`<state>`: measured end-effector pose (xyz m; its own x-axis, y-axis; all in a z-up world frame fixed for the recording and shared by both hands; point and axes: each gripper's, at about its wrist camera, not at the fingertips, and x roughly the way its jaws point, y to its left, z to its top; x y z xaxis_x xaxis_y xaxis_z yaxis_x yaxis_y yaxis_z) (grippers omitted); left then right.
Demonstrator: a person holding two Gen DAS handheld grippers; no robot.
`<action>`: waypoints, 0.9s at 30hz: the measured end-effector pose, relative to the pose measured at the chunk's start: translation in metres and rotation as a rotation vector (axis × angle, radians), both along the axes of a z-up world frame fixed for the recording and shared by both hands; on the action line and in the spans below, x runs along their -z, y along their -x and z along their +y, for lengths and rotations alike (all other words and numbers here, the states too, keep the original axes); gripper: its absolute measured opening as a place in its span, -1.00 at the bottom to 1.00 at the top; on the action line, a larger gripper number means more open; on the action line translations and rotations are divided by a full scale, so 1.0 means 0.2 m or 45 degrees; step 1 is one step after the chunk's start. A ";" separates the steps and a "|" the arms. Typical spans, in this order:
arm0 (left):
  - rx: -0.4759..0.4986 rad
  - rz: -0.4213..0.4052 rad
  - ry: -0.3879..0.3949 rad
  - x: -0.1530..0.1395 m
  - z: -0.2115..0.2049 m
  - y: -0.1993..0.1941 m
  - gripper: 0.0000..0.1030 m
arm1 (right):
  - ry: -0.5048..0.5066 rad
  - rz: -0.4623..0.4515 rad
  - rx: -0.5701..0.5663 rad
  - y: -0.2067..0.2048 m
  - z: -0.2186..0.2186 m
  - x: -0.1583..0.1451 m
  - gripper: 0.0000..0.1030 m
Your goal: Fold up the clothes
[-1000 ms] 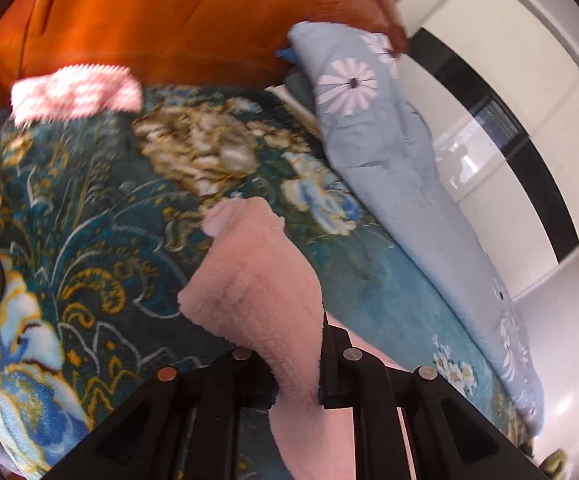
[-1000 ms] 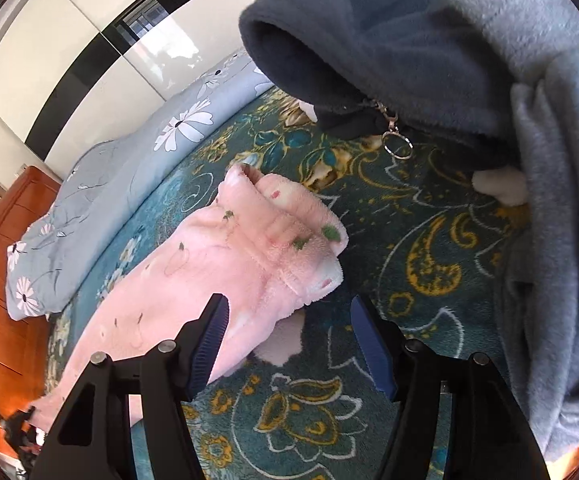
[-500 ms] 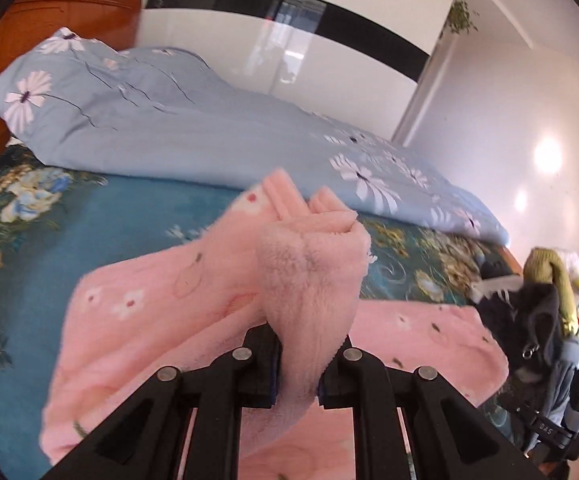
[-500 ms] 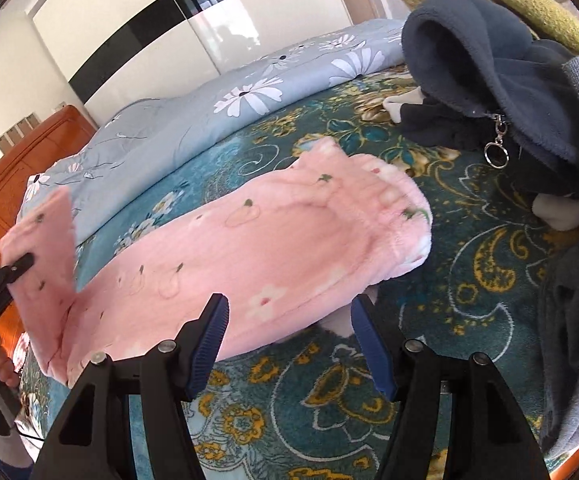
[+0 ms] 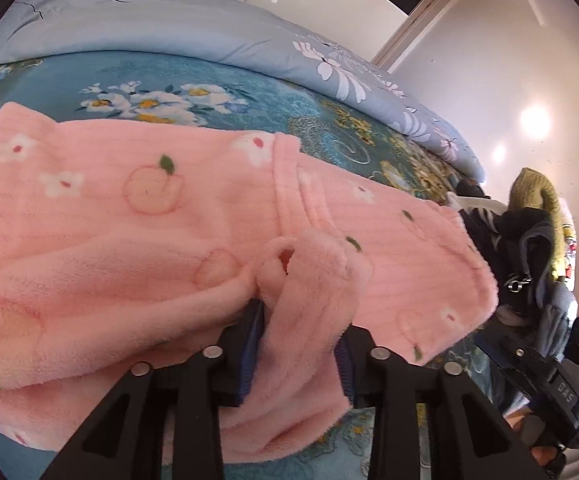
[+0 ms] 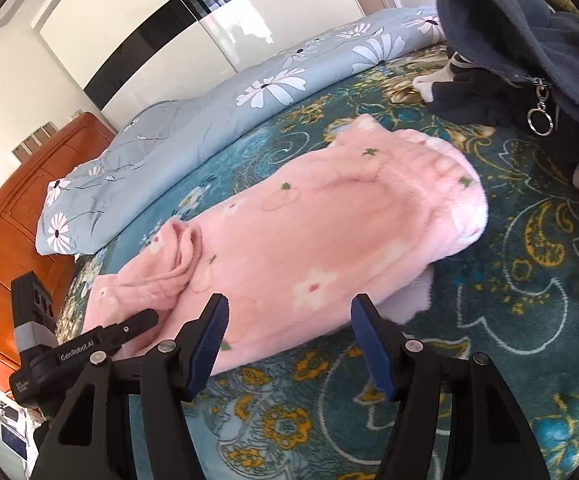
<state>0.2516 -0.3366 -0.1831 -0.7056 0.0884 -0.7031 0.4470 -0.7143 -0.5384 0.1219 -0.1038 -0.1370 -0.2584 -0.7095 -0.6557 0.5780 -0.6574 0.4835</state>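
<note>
My left gripper (image 5: 299, 344) is clamped on a thick fold of the pink fleece garment (image 5: 129, 240), the blue pads pressed into the pile on both sides. The left wrist view shows this pinch close up: the gathered hem bunches between the pads, and a seam runs up from it across the fabric. Peach and white flower prints cover the cloth, which lies doubled over itself on the teal floral bedspread (image 5: 217, 76).

My right gripper (image 6: 289, 344) hangs with its jaws wide apart and nothing between them, just above the near edge of the garment. Only this view gives the whole shape: the pink garment (image 6: 329, 232) stretches as a long band across the bedspread (image 6: 509, 280), its far end rolled into a rounded edge near a heap of dark grey fleece clothing (image 6: 509, 40) with a zip pull and metal ring (image 6: 539, 118). At the lower left of this view my left gripper (image 6: 137, 322) appears from outside, its black tip touching the garment's folded end.

A pale blue quilt with white daisies (image 6: 249, 92) lies along the far side of the bed in both views. The orange wooden headboard (image 6: 21, 208) shows only from the right wrist. From the left wrist, part of my right gripper's (image 5: 545, 380) black body shows at the lower right edge, beside the dark clothes (image 5: 525, 248).
</note>
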 end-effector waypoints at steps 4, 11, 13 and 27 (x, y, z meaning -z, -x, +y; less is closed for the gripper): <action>0.057 0.163 -0.061 -0.09 0.01 -0.19 0.13 | 0.104 -0.054 -0.096 -0.05 -0.15 -0.02 0.27; -0.449 0.029 0.213 -0.09 -0.33 -0.74 0.22 | 0.141 -0.143 -0.297 -0.13 -0.46 0.02 0.26; -0.497 -0.002 0.254 -0.06 -0.37 -0.87 0.22 | 0.124 -0.153 -0.272 -0.12 -0.50 0.04 0.27; -0.362 -0.205 0.417 0.14 -0.35 -0.95 0.27 | -0.053 -0.079 -0.469 -0.13 -0.76 -0.05 0.26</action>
